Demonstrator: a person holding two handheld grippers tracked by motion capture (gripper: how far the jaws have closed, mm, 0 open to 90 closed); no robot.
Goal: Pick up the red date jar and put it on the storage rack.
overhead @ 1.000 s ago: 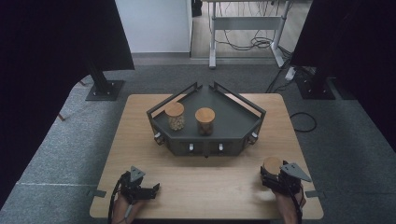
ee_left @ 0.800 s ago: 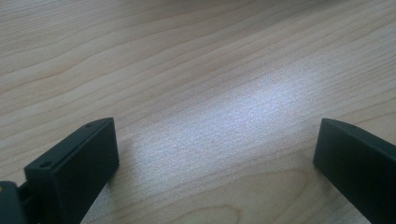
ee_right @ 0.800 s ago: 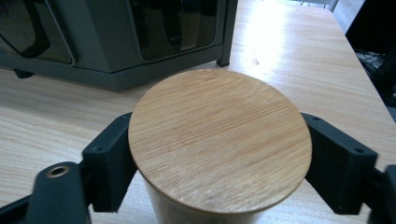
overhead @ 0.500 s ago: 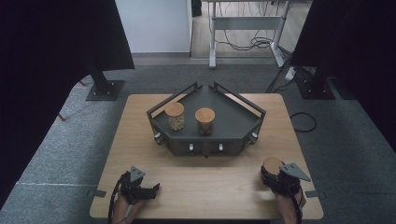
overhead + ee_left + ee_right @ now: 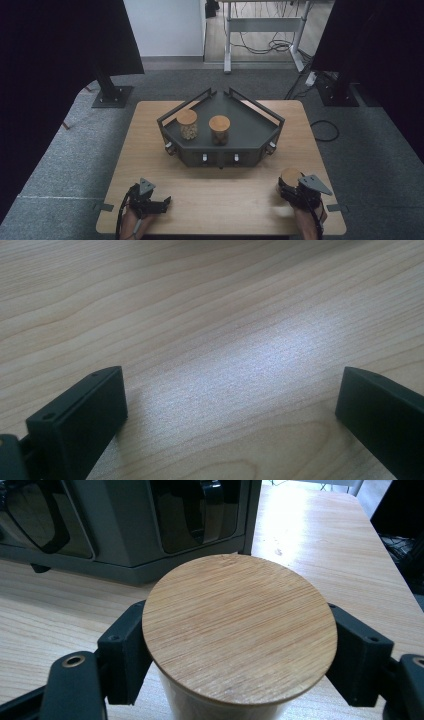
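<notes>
Your right hand-held gripper has just squeezed shut on the jar with the wooden lid, which stands near the right front corner of the wooden surface. Your left hand-held gripper rests wide open with nothing in it. You have grabbed the jar, so next I think you lift it straight up, over the rail of the dark tray, beside the two jars there; grey carpet lies around.

- Right gripper: jaws have just closed, clamped on jar below its bamboo lid.
- Jar stands on table.
- Grey tray behind, near.
</notes>
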